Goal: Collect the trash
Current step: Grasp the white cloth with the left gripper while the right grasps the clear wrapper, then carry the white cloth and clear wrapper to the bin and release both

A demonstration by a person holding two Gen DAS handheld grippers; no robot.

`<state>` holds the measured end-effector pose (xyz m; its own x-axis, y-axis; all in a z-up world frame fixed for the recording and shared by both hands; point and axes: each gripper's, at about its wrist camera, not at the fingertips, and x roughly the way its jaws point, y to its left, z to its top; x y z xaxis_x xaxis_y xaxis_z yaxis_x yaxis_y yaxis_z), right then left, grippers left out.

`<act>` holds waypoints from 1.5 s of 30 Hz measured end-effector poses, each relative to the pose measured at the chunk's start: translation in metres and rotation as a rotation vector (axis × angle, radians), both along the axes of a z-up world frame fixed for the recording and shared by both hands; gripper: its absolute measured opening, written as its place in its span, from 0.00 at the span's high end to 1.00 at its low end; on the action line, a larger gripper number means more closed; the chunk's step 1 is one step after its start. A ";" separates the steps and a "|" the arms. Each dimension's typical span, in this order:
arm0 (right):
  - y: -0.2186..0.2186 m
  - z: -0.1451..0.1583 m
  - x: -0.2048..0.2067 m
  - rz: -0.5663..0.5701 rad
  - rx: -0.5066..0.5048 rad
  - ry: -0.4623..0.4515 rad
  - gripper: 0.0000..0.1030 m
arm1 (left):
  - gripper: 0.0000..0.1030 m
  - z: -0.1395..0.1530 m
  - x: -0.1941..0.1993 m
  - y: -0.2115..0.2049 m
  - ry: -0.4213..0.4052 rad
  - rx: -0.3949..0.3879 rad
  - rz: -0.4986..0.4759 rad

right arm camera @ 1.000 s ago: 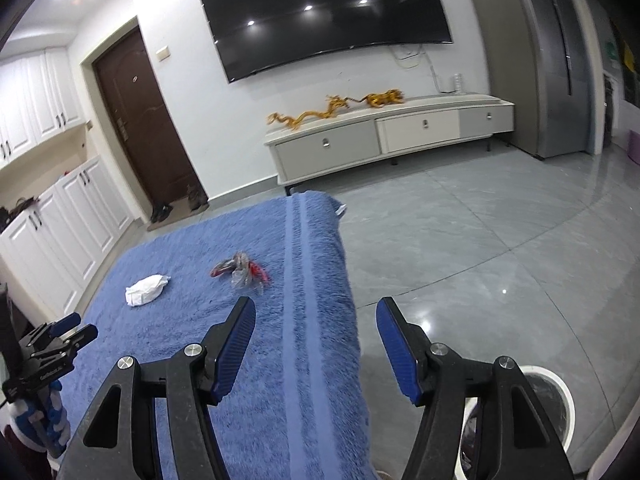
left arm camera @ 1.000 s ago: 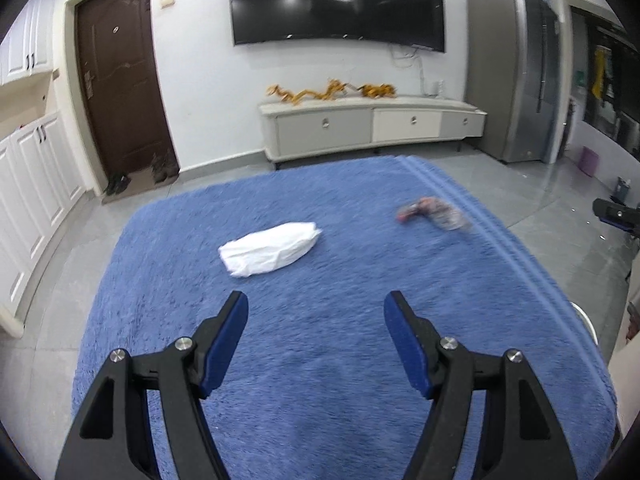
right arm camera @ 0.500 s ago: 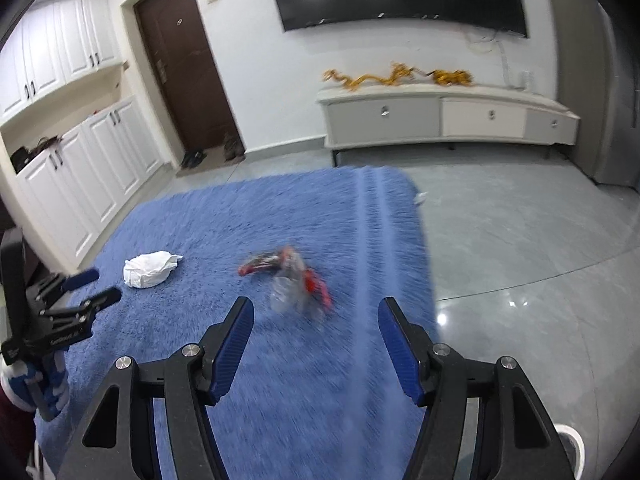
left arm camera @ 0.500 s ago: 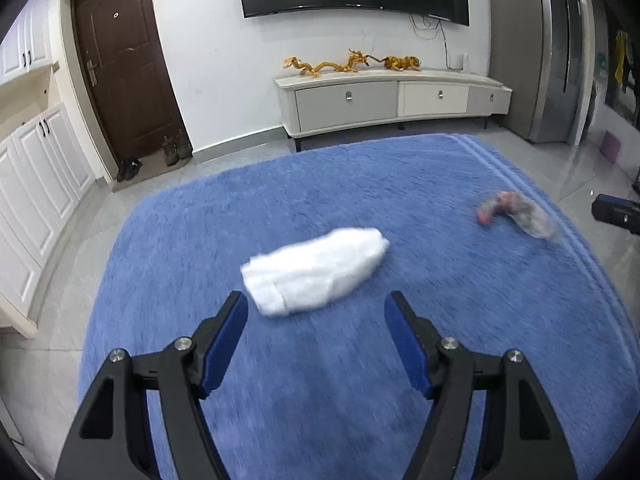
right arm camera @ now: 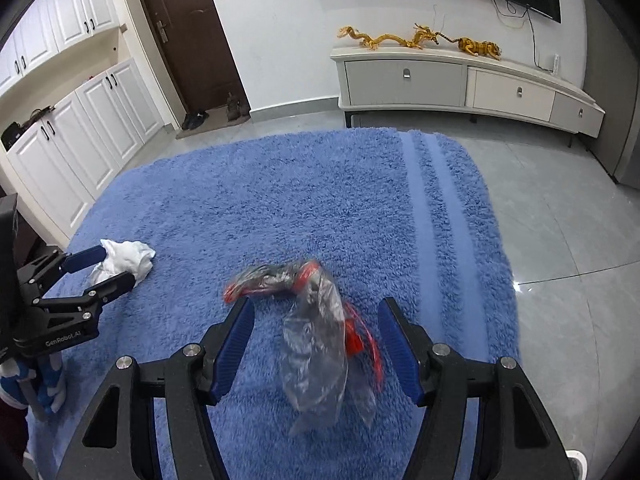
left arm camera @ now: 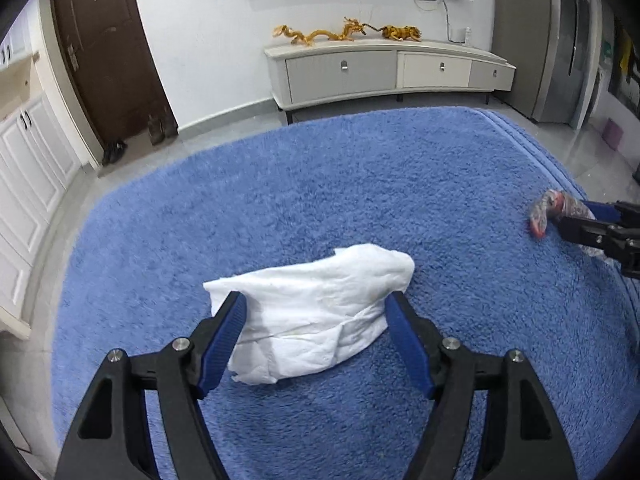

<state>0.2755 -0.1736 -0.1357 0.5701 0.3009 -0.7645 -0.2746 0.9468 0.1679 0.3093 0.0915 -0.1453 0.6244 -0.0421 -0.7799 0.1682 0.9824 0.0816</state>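
Two pieces of trash straddled on the blue rug (left arm camera: 320,200).

The crumpled white tissue (left arm camera: 320,312) is bracketed by the wide left claw (left arm camera: 314,308), unpinched. The clear-and-red plastic wrapper (right arm camera: 316,332) lies between the right claw (right arm camera: 316,320), whose jaws have just been closing, not yet gripping.

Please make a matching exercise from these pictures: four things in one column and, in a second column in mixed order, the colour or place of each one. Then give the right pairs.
Things:
1. crumpled tissue
2. plastic wrapper
3. rug
4. dragon figurines

Descriptions:
A. blue, covering the floor
B. golden, on the white cabinet
C. white, between the left gripper fingers
D. clear with red, between the right gripper fingers

Pairs: 1-C, 2-D, 3-A, 4-B
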 end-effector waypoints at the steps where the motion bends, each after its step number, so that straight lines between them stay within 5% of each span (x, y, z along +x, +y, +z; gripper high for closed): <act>1: 0.001 -0.001 0.001 0.007 -0.006 0.004 0.52 | 0.38 0.000 0.000 0.001 0.000 -0.010 0.001; 6: 0.012 -0.004 0.003 0.040 -0.045 0.020 0.83 | 0.76 0.002 -0.004 0.002 0.017 -0.059 -0.003; 11: 0.015 0.002 -0.016 0.068 -0.049 0.006 0.88 | 0.90 0.009 -0.020 0.001 0.018 -0.106 -0.001; 21: 0.001 0.026 -0.088 0.090 0.002 -0.043 0.89 | 0.91 0.029 -0.075 -0.009 0.032 -0.185 -0.008; 30: -0.048 0.045 -0.166 0.025 -0.015 -0.073 0.89 | 0.91 0.050 -0.131 -0.053 0.042 -0.204 -0.121; 45: -0.199 0.048 -0.272 -0.348 -0.013 -0.079 0.89 | 0.91 0.065 -0.190 -0.187 0.053 -0.202 -0.397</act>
